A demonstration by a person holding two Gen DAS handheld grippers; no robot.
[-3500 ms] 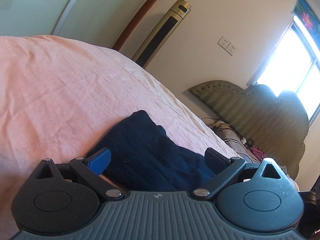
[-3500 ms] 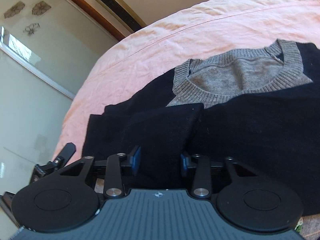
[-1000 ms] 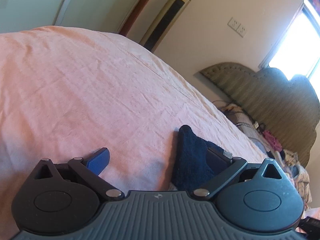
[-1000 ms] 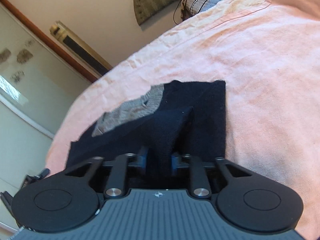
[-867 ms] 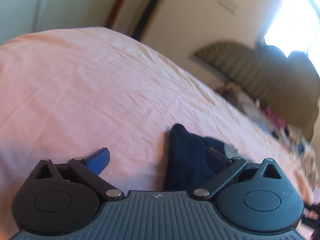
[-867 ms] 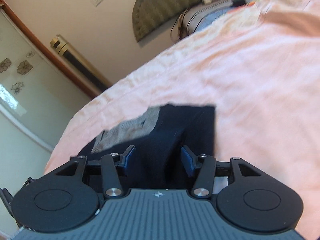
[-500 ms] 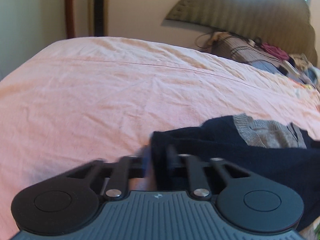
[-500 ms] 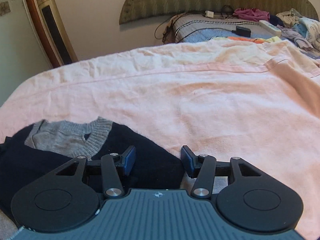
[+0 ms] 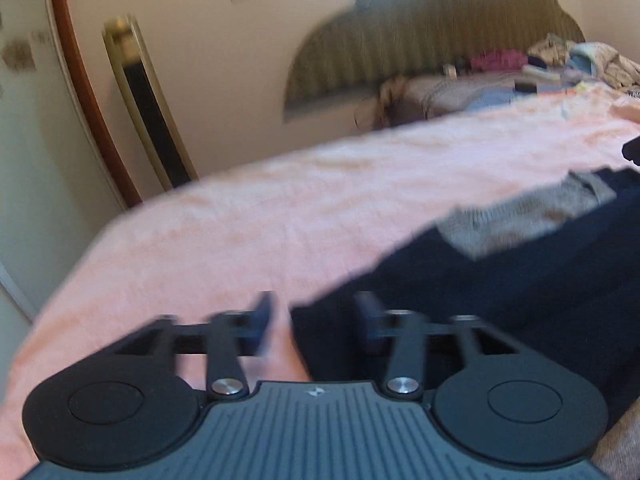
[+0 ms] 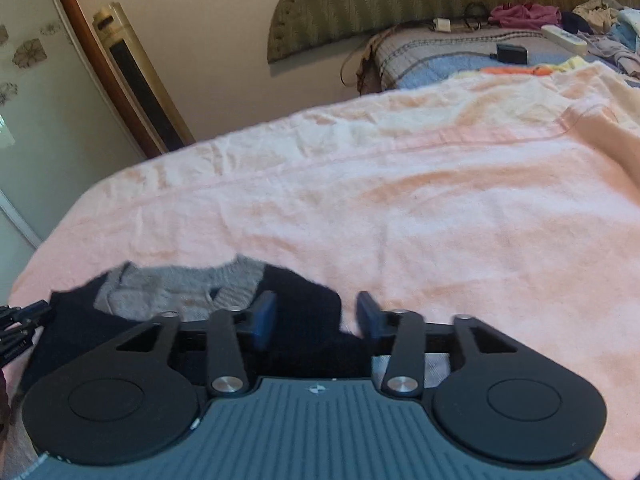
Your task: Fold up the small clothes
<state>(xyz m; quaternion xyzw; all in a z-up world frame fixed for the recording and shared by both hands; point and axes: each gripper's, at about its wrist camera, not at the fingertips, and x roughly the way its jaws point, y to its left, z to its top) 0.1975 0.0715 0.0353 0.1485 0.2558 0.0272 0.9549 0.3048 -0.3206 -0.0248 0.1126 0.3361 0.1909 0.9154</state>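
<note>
The left gripper [image 9: 316, 316] and right gripper [image 10: 316, 314] are both opening, jaws straddling the edges of the navy sweater [image 9: 520, 280] without pinching it. It lies on the pink-sheeted bed [image 10: 400, 200], grey collar [image 10: 180, 288] on its far side.

Left wrist: low and close over the bed [image 9: 280, 216], facing the headboard [image 9: 420, 32].
Right wrist: the same, beside it.
Shared: sweater [image 9: 520, 272], headboard, pink bedsheet.

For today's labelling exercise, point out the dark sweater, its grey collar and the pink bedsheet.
dark sweater [image 9: 520, 280], left wrist view, body panel.
grey collar [image 10: 180, 284], right wrist view, ribbed neckline.
pink bedsheet [image 10: 440, 220], right wrist view, bare middle.
</note>
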